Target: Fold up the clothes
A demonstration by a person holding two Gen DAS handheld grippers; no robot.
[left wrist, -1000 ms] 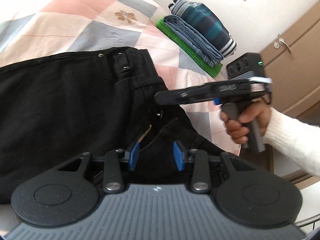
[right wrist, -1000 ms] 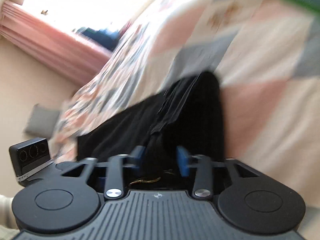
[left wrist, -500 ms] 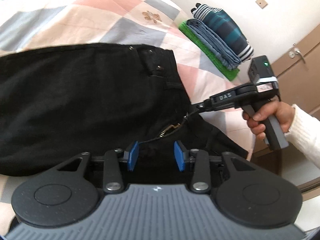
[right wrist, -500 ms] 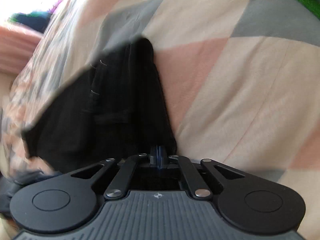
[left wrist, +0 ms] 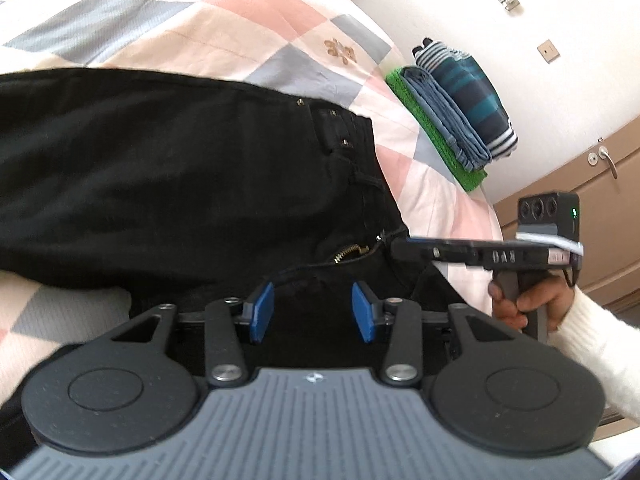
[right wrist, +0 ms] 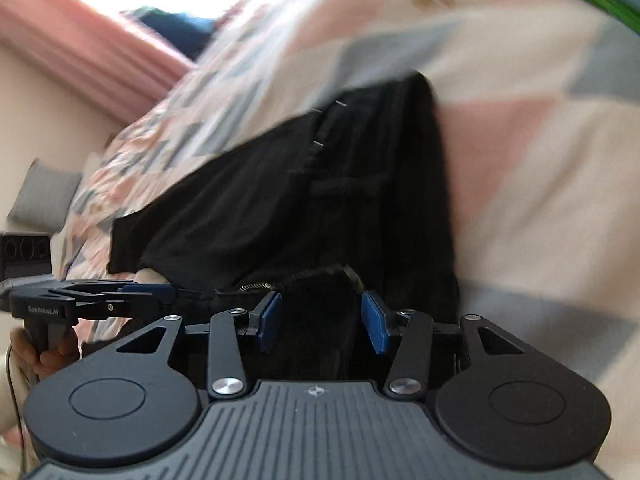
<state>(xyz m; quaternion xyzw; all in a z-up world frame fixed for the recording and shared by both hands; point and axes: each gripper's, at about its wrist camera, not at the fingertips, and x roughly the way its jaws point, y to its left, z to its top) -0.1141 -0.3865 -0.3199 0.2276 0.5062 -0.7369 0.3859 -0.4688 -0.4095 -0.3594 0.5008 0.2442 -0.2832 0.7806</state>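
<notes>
Black trousers [left wrist: 168, 184] lie flat on the patchwork bed cover [left wrist: 224, 20], waistband to the right, brass zipper [left wrist: 350, 251] showing at the open fly. My left gripper [left wrist: 312, 312] is open, its blue pads over the fly edge of the trousers. My right gripper [right wrist: 322, 320] is open, with black cloth of the trousers [right wrist: 280, 192] between its pads at the waist. In the left wrist view the right gripper [left wrist: 404, 249] points in from the right at the waistband by the zipper. The left gripper [right wrist: 160, 294] shows at the left of the right wrist view.
A stack of folded clothes [left wrist: 456, 108], striped, blue and green, lies on the bed at the far right. A wooden cabinet door with a handle [left wrist: 604, 160] stands beyond the bed. Pink curtains [right wrist: 80, 48] hang by the window.
My right gripper was shut half a second ago and is now open, with the camera swung back toward the window. My left gripper stayed open over the fly.
</notes>
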